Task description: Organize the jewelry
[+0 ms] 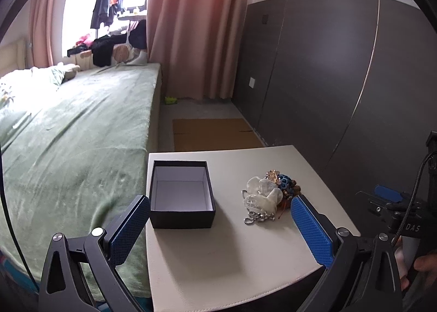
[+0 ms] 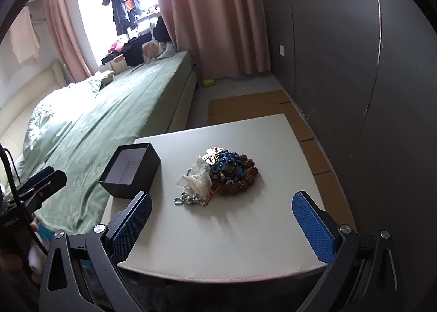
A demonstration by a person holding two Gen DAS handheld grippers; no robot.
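Black cardboard box (image 1: 181, 196), lidless and empty, sits at the counter (image 2: 245, 230) edge nearest the bed (image 1: 82, 126); the jewelry pile (image 2: 218, 175) (blue and brown bead bracelets, pale translucent piece, metal chain) lies just beside it toward the wall side, untouched. Left tongs (image 1: 221, 230) and right tongs (image 2: 222, 226) both stand wide open, holding nothing, short of the pile. Judgement: take one piece at a time, starting with the loose chain (image 2: 188, 198) at the near edge, pinch low, lift straight up to avoid dragging the tangle.
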